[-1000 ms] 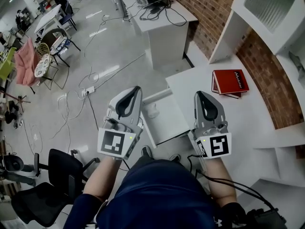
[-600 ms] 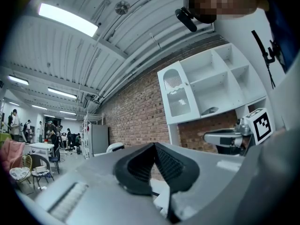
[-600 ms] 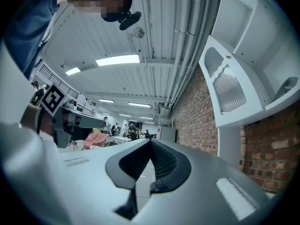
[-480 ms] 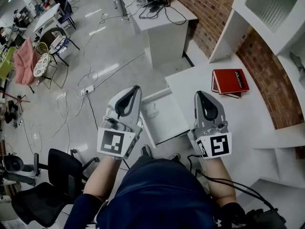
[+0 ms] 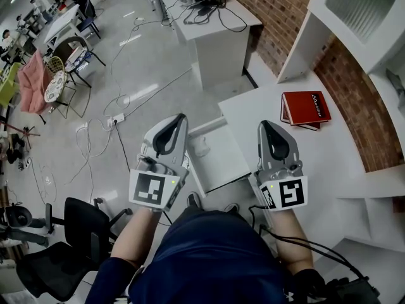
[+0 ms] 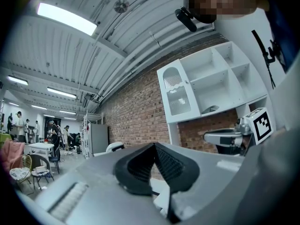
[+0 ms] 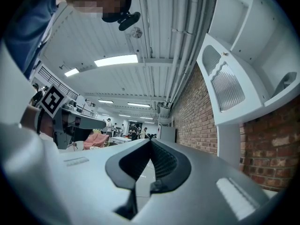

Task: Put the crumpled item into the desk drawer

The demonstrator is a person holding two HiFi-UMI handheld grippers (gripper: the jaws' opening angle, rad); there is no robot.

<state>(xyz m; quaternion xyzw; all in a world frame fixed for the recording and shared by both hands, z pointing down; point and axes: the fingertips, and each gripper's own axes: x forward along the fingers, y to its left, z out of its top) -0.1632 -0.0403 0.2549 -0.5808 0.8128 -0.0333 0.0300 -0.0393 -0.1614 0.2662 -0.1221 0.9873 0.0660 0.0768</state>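
In the head view my left gripper (image 5: 179, 120) and right gripper (image 5: 264, 129) are held side by side, tips pointing away from me, both shut with nothing in them. Between them the white desk's drawer (image 5: 221, 163) stands pulled out. A small pale crumpled lump (image 5: 201, 147) appears to lie inside it near its far left corner. The left gripper is over the floor to the drawer's left, the right gripper over the desk top (image 5: 329, 151). In the left gripper view the left gripper (image 6: 154, 145) points up at brick wall and shelves. The right gripper (image 7: 150, 141) does likewise.
A red book (image 5: 305, 109) lies on the desk near the brick wall. White shelving (image 5: 354, 11) rises at the right. Another white table (image 5: 212, 24) with a device and cables stands ahead. Cables trail over the floor (image 5: 120, 100), and a black office chair (image 5: 69, 239) sits at lower left.
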